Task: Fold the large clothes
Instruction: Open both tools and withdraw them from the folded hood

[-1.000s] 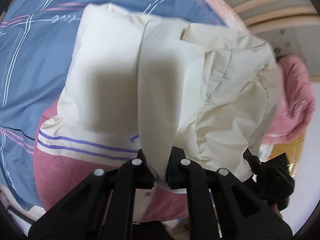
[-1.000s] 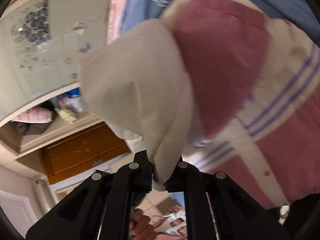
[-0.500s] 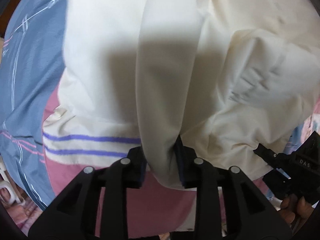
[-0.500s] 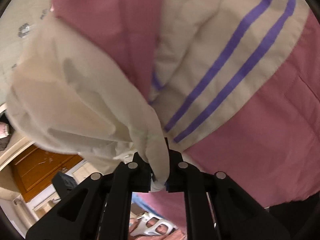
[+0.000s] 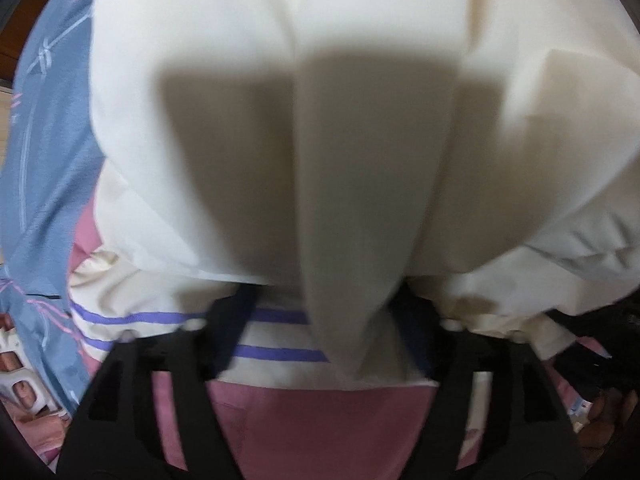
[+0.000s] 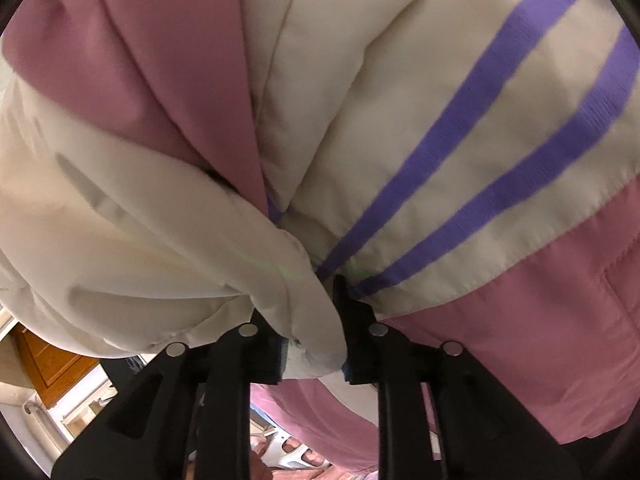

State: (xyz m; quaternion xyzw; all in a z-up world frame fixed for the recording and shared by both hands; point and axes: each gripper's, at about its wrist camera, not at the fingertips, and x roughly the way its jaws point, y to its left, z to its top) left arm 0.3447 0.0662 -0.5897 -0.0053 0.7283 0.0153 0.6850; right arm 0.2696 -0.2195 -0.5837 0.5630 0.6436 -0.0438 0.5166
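A large jacket, cream with pink panels and two purple stripes, fills both views (image 5: 320,80) (image 6: 460,140). My left gripper (image 5: 324,332) has its jaws spread wide, and a cream fold of the jacket lies loose between them, over the striped band and pink panel. My right gripper (image 6: 312,340) is shut on a bunched cream edge of the jacket, low over the purple stripes. The jacket hides most of what lies under it.
A blue patterned bedsheet (image 5: 48,140) shows at the left of the left wrist view. A wooden cabinet (image 6: 52,364) and pale floor show at the lower left of the right wrist view, beyond the bed.
Both grippers have come down close onto the jacket, folding the cream part over the striped band. The left gripper's jaws have opened off the fold. The right stays shut on its edge.
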